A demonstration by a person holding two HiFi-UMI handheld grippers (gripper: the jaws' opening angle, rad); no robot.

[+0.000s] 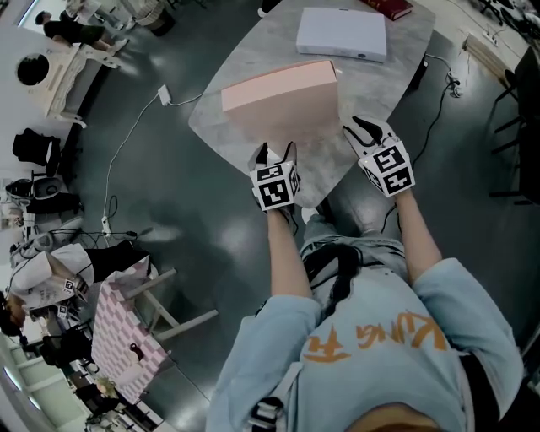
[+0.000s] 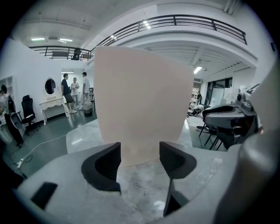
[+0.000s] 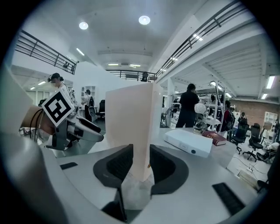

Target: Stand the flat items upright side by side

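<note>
Pink box (image 1: 278, 93) stood upright on its long edge near the front of the table (image 1: 245, 59), with one broad face turned toward the person. The right gripper (image 3: 141, 153) had its jaws drawn narrow onto the box's thin right-hand end, and the pads appeared to press both faces low down, close to the tabletop. The left gripper (image 2: 140, 151) pointed at the broad face near the left end. Its jaws stood apart with nothing clamped, and the box's lower edge lay just beyond the tips. The white box (image 1: 342, 34) lay flat, well behind the pink box, and the red book (image 1: 388, 7) lay flat at the far edge, partly cut off by the frame. The step in hand was judged to be settling the first item upright before release. To do it well, the right grip should hold until the box rests square on its edge. The left gripper should remain just beside the face as a stop against tipping. The right jaws should then open slowly and draw straight back along the line of the box without dragging its end. Room should be left beside it for the white box.
</note>
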